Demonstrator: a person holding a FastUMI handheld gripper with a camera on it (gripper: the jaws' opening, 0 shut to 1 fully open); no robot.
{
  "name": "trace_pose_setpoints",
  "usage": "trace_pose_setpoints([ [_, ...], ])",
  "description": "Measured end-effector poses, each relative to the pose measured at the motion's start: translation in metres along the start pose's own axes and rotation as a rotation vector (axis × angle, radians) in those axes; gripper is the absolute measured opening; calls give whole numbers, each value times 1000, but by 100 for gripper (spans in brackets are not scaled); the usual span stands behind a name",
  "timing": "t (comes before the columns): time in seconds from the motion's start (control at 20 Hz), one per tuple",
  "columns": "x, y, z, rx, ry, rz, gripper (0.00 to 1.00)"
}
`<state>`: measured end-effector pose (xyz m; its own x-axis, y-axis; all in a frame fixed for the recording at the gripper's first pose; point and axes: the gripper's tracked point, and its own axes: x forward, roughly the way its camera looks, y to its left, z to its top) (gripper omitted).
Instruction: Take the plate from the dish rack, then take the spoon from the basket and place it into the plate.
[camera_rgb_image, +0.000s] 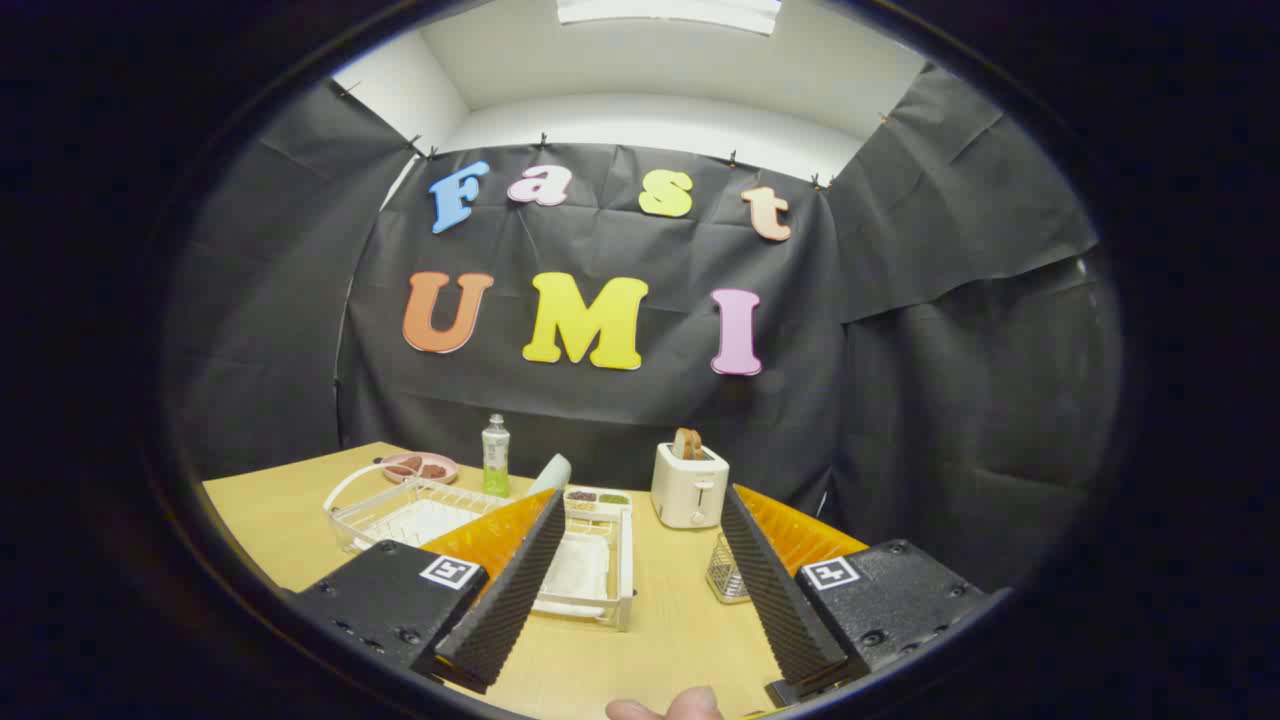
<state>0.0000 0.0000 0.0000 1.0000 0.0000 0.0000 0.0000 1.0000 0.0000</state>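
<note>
A hand-held gripper (640, 590) hangs above a light wooden table (270, 510), its two ridged black fingers (505, 595) spread wide apart with nothing between them. The first thing it is after, a pale plate (552, 474), stands on edge in the white dish rack (590, 570), just beyond the tip of the left finger and slightly left of the gripper's centre line. The plate leans a little, and what shows of it rises above the finger's tip; the rest is hidden behind that finger. The rack itself runs lengthwise away from the gripper, so the plate sits toward its far end, beside a small tray of compartments (597, 497).

The spoon is not clearly made out here. A small wire basket (727, 575) sits just inside the right finger, nearer than the rack's far end, and is the likely place for it (its contents are too small to tell).

Farther off stand a white toaster (689, 486) with bread in its slot, a green bottle (495, 457), a pink dish (422, 467) and a second white rack (400, 515) to the left. A fingertip (665, 708) of the person shows at the near edge.

The task appears to be at its start: the coming reach would go forward and a touch left, with the fingers closing across the plate's upright rim.
</note>
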Motion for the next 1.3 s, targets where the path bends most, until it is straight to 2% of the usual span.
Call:
trace_pose_setpoints([
  [0.85,4,5,-9,26,43,58,100],
  [1.3,31,3,-10,-11,116,75,100],
])
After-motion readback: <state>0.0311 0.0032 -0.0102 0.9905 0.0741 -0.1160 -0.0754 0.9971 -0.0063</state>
